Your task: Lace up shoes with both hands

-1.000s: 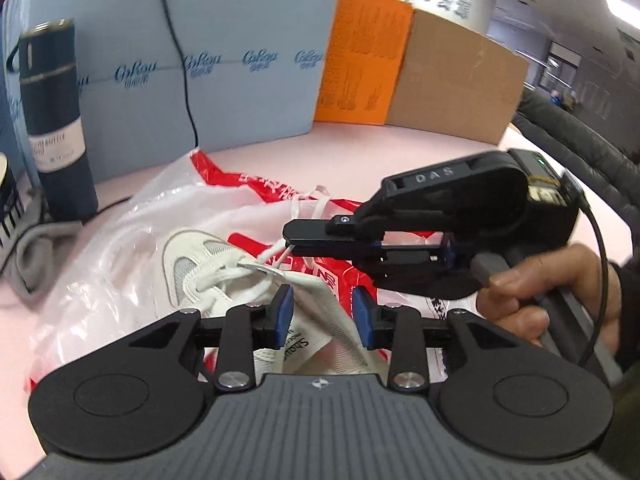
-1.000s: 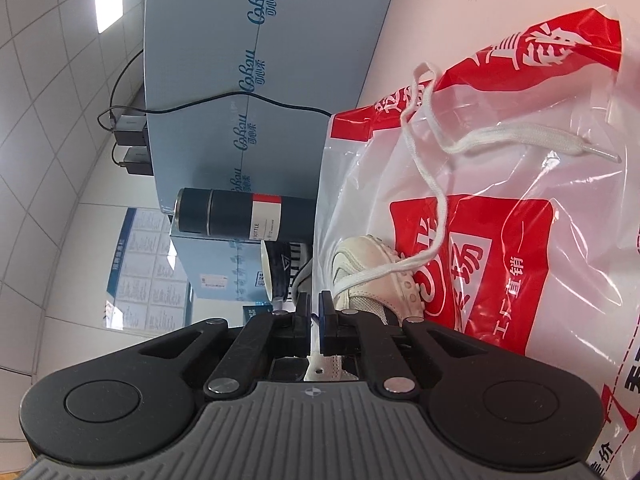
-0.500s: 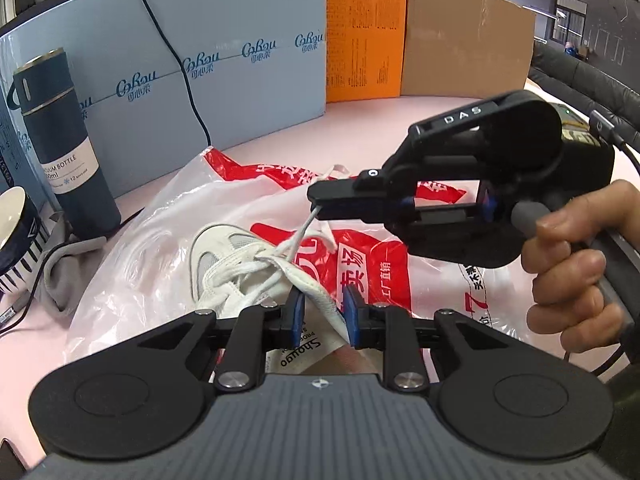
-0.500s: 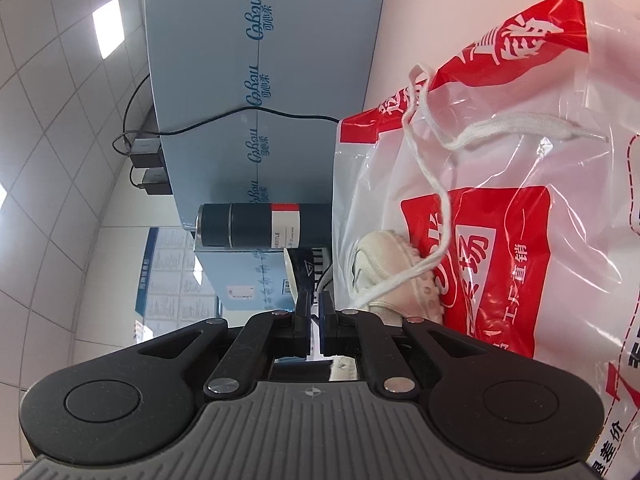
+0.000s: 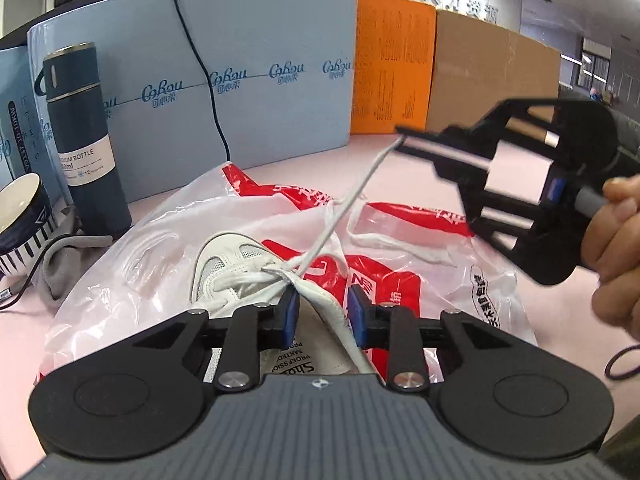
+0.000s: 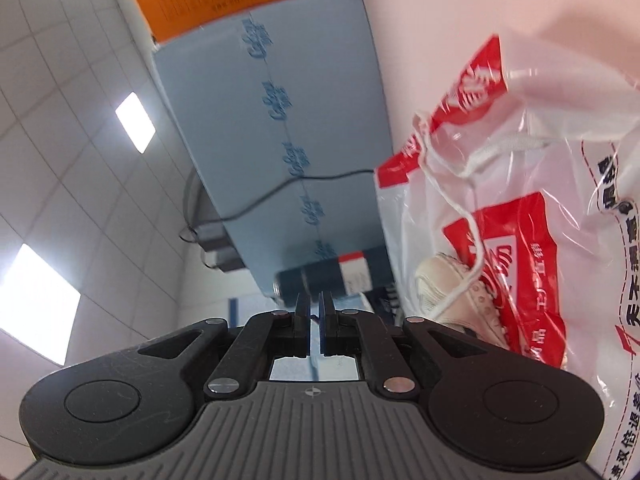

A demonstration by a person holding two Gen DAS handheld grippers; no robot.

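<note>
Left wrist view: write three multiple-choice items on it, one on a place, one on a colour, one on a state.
1. The white mesh sneaker lies:
A) on the red-and-white plastic bag
B) on the floor
C) inside a drawer

2. The cylindrical vacuum bottle is:
A) orange
B) dark blue
C) white

3. The right tongs are:
A) wide open
B) shut on the bottle
C) shut on the white lace

Key:
1 A, the bag spreads out under the sneaker.
2 B, its body is dark blue with a white label.
3 C, the lace runs taut from the sneaker to the closed tips.
</note>
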